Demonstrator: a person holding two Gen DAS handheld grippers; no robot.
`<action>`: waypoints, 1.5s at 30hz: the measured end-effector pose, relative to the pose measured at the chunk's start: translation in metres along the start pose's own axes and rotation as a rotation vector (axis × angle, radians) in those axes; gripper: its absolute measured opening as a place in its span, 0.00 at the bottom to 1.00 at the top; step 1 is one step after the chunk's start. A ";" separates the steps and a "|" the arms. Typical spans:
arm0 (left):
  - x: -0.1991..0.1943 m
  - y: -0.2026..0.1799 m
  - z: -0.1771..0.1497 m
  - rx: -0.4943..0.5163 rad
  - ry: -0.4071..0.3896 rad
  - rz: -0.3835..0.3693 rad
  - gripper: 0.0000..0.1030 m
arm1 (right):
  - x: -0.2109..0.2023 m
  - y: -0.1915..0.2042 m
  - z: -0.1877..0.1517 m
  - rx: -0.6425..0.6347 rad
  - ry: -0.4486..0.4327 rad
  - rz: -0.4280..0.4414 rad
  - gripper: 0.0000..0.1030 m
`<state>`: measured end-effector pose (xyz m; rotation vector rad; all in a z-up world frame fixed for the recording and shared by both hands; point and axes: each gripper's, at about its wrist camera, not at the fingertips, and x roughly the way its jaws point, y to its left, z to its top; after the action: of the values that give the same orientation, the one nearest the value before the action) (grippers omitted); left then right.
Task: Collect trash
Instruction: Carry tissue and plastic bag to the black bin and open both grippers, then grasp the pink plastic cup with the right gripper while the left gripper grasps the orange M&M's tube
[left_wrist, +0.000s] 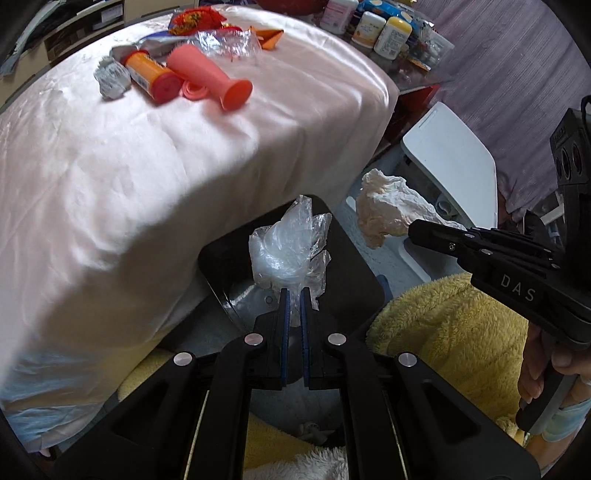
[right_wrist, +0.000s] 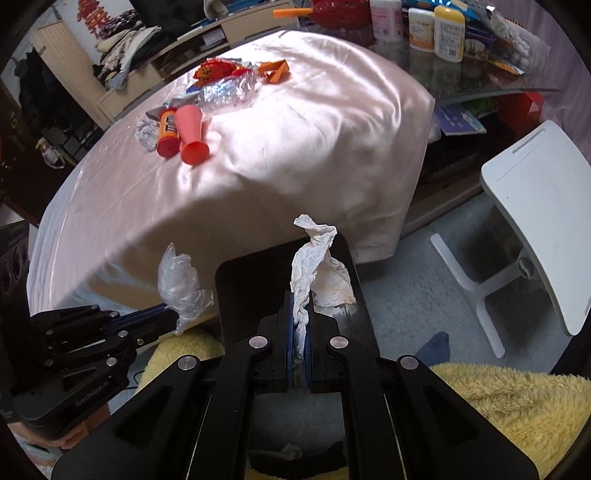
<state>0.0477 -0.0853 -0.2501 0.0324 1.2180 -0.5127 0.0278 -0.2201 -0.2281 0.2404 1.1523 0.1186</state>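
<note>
My left gripper (left_wrist: 294, 295) is shut on a crumpled clear plastic bag (left_wrist: 291, 243) and holds it over the black trash bin (left_wrist: 354, 266) below the table edge. My right gripper (right_wrist: 301, 299) is shut on a crumpled white tissue (right_wrist: 317, 266), also over the bin (right_wrist: 251, 280). The right gripper (left_wrist: 415, 227) with its tissue (left_wrist: 388, 214) shows in the left wrist view. The left gripper (right_wrist: 171, 312) with the plastic bag (right_wrist: 181, 284) shows in the right wrist view. More trash lies on the table: a pink cup (left_wrist: 207, 75), an orange bottle (left_wrist: 151, 75), a tissue wad (left_wrist: 110, 79), clear wrap (left_wrist: 229, 42), wrappers (left_wrist: 195, 18).
The table has a shiny pink cloth (left_wrist: 147, 166). A white stool (right_wrist: 535, 206) stands to the right. A yellow fluffy blanket (left_wrist: 443, 325) lies beside the bin. Bottles (right_wrist: 447, 33) stand on a glass shelf behind the table.
</note>
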 end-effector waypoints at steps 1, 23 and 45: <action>0.008 0.000 -0.001 -0.002 0.017 -0.003 0.04 | 0.006 0.000 -0.001 0.000 0.017 0.002 0.06; 0.063 0.001 -0.008 -0.008 0.139 -0.017 0.30 | 0.070 -0.007 -0.003 0.046 0.169 0.050 0.27; -0.068 0.021 0.010 0.002 -0.105 0.106 0.91 | -0.033 0.004 0.038 0.016 -0.115 0.017 0.83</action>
<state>0.0475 -0.0449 -0.1902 0.0710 1.1071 -0.4179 0.0494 -0.2279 -0.1829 0.2679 1.0372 0.1095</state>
